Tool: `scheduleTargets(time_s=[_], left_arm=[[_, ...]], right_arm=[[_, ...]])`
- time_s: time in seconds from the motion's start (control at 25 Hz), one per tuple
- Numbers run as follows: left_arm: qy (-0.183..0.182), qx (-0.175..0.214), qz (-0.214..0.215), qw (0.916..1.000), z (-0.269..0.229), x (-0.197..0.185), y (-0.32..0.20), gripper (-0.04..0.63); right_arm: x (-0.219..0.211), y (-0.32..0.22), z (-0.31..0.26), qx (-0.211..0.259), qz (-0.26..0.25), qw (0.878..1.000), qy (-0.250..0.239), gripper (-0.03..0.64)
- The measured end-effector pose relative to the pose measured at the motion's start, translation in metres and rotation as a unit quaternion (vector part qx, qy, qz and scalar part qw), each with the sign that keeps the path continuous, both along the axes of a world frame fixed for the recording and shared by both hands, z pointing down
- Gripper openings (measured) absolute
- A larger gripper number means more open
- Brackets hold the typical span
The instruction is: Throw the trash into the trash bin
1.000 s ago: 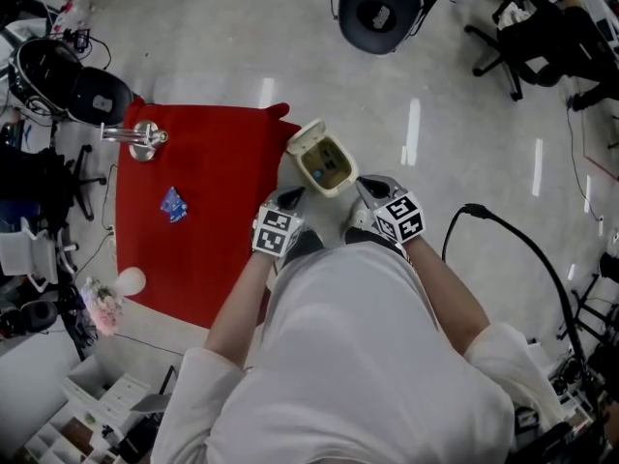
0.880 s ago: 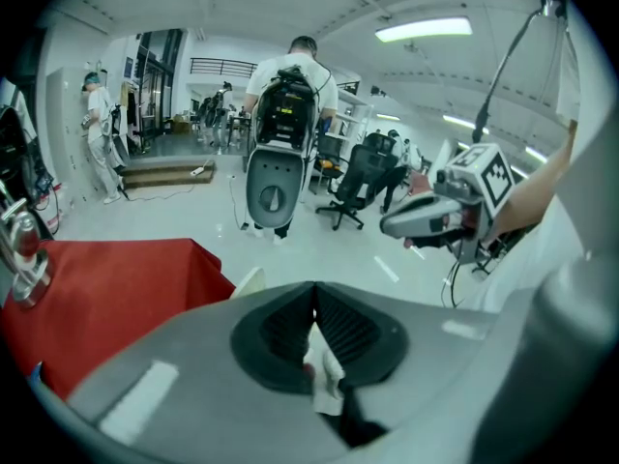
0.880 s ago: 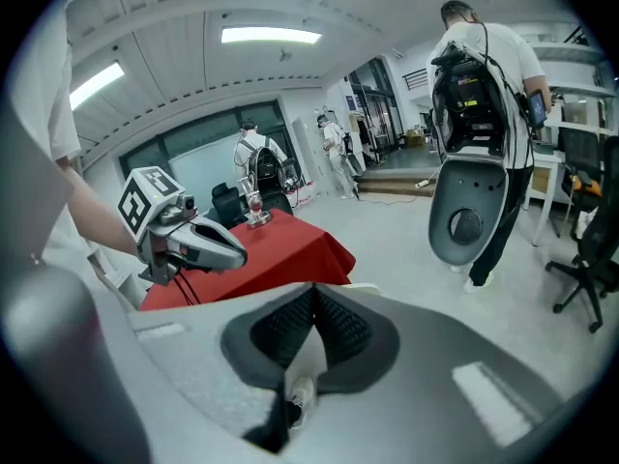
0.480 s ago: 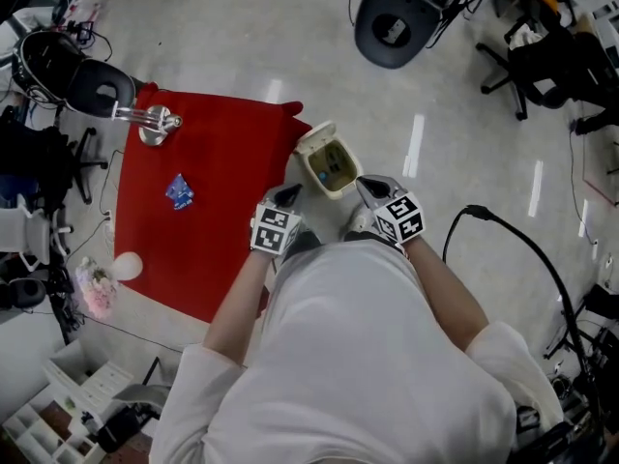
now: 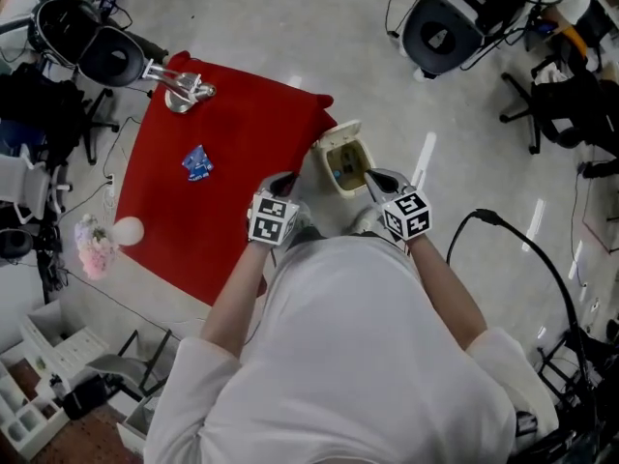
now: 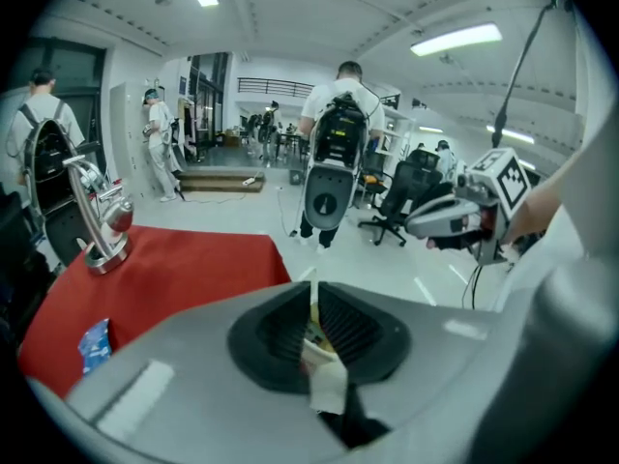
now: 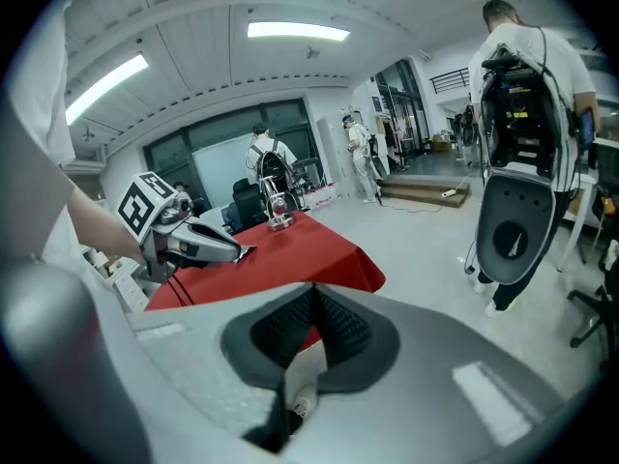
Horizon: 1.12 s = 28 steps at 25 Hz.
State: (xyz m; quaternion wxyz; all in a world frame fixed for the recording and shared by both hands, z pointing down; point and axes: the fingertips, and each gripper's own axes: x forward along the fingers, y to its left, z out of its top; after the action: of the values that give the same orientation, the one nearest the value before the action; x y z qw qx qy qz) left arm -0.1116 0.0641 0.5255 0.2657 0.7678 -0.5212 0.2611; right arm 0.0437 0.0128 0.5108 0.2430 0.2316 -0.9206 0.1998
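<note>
The left tongs [image 5: 286, 181] pinch a thin pale scrap [image 6: 312, 303], their jaws just now easing apart. The right tongs [image 5: 376, 176] are pressed together, hovering by the open trash bin [image 5: 332, 167].

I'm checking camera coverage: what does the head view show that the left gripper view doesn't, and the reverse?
Head view only: the open trash bin. Left gripper view only: a thin scrap in the left claw, whose jaws have just been opening, and other people standing behind. Both: the red cloth, blue wrapper, metal stand and right claw.
</note>
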Motion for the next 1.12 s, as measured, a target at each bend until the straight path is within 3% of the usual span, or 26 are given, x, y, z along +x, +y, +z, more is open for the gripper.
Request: scheduleTargets(time_s=[0.48,1.12], left_arm=[[-0.019,-0.02,-0.109,0.9937,0.001,-0.096,0.045,0.038],[-0.038,-0.039,-0.186,0.981,0.022,-0.217,0.075,0.081]], right_arm=[[-0.071,0.019,0.006,-0.008,-0.065,0.998,0.0,0.0],[-0.157,0.039,0.011,-0.006,-0.119,0.993,0.015,0.0]])
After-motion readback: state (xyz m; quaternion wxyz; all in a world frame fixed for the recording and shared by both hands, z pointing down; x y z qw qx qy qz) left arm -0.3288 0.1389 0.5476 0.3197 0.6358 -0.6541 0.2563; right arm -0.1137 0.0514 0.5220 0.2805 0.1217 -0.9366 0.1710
